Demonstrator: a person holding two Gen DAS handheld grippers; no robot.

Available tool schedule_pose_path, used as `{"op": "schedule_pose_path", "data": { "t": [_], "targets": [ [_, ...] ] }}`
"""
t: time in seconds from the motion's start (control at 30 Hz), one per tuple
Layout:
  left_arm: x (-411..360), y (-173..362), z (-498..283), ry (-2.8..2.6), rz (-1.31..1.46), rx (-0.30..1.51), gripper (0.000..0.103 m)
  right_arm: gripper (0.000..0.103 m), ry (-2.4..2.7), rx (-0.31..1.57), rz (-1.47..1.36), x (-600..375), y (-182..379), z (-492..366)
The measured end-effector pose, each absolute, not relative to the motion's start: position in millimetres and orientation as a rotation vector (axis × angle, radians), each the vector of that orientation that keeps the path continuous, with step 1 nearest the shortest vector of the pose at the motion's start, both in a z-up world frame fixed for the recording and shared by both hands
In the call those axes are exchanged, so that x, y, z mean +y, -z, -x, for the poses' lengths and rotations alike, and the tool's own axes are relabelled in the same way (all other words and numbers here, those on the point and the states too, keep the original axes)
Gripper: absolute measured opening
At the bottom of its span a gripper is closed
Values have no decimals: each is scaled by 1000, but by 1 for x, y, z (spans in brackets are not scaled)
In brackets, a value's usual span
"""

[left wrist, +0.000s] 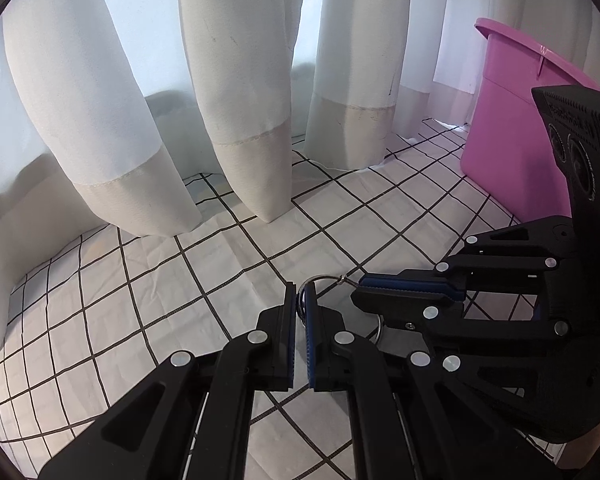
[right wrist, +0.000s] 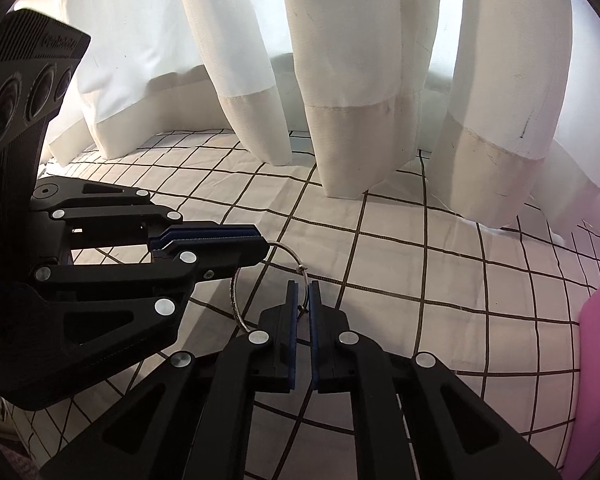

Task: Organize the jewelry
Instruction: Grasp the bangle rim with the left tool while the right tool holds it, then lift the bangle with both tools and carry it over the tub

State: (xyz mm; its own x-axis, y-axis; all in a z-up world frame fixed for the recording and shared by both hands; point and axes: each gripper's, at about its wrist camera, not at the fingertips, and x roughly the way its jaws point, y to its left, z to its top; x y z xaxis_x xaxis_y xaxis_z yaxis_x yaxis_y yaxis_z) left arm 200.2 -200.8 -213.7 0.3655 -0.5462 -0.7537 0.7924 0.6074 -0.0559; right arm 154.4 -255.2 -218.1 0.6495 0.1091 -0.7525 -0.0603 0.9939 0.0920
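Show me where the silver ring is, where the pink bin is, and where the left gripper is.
silver ring (right wrist: pixel 292 254), right wrist view, on the top of its wire arc.
pink bin (left wrist: pixel 508 136), left wrist view, on its side wall.
left gripper (left wrist: pixel 300 304), left wrist view, between its fingertips, shut on the ring.

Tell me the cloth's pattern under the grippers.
White cloth with a thin dark grid of squares; right wrist view shows it best.

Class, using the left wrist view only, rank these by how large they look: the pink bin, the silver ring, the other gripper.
1. Right gripper, enlarged by nearness, so its lead is unsure.
2. Pink bin.
3. Silver ring, clearly smallest.
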Motion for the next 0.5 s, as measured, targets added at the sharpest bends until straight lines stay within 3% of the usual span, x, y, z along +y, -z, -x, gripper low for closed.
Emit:
{"op": "schedule_pose_path", "data": {
  "t": [0.5],
  "targets": [
    [-212,153,-182,915,-368,699,4,5,-42,776,-41,-266,154,-130]
  ]
}}
